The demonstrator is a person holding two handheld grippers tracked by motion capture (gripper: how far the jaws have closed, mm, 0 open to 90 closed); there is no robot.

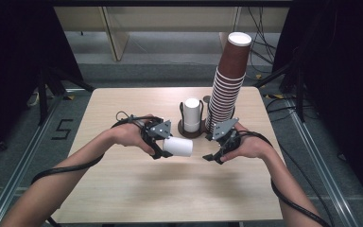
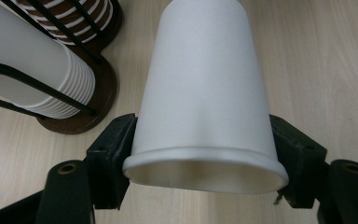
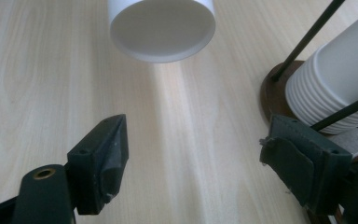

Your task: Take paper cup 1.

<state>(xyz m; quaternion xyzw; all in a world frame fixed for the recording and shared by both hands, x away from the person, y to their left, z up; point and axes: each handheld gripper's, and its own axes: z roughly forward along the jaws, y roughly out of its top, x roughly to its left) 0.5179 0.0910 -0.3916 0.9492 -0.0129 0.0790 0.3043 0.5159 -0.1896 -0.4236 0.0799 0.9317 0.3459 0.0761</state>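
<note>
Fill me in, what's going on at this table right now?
A person works with two handheld grippers. The left gripper is shut on a white paper cup, held on its side above the light wooden table, jaws pressing near its rim. The right gripper is open and holds nothing, facing the cup's base. Behind stand a short stack of white cups in a brown wire holder and a tall stack of brown cups.

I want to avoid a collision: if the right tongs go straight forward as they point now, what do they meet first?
Probably the single white paper cup lying sideways in the left tongs; the open right tongs face its base across bare table, though depth is uncertain.
</note>
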